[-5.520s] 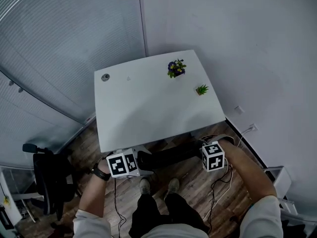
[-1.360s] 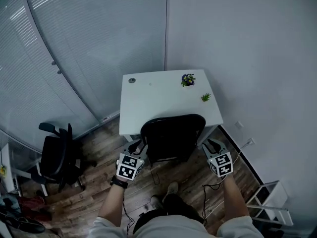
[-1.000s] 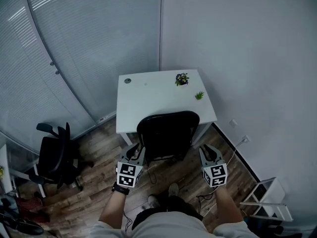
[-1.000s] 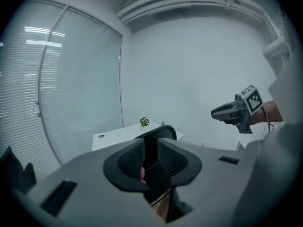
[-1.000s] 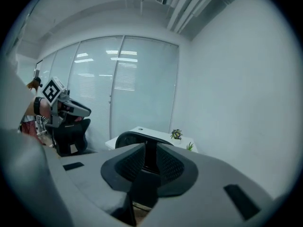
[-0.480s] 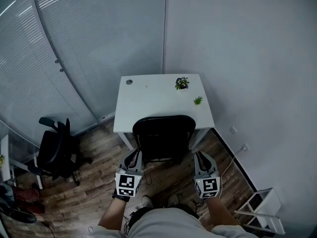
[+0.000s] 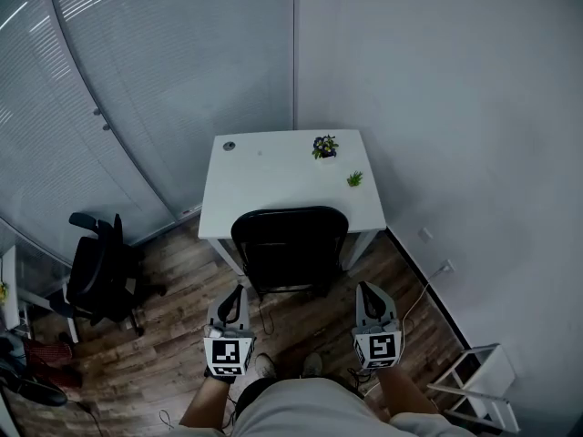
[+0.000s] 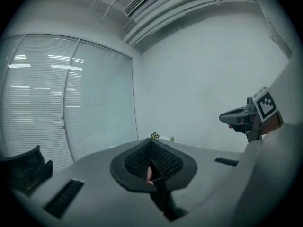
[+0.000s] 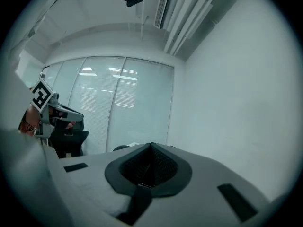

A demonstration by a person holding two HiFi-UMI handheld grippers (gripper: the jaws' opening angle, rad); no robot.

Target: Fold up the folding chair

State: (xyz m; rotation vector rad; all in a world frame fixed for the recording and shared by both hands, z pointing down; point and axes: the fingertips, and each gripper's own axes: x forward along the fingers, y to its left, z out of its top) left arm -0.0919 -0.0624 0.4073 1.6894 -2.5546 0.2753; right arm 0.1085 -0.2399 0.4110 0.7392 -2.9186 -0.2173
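Far left, well clear of the left fingers: black wheeled office chair [image 7: 96,271] on the wood-plank floor [image 7: 173,335].

Left gripper [image 7: 239,289]: held low over the floor, pointing toward the white rectangular table [image 7: 264,185]. Jaws have just been closing and now meet, with nothing between them, as seen in its own view [image 8: 151,144].

Ahead of both sets of fingers and between them from side to side: black folding chair with a rounded top [image 7: 290,248]. Stands at the table's near edge, apart from both grippers and touched by neither.

Beyond the chair, on the tabletop: small purple-flowered potted plant [image 7: 323,147] and small green potted plant [image 7: 354,179], nearer the right fingers' side.

Right gripper [image 7: 367,288]: level with the left one, just right of the chair, pointing the same way. Jaws have just been closing too and are now pressed together and empty [image 9: 151,148].

Far right, behind the right fingers: white open shelf rack [image 7: 478,385] by the wall.
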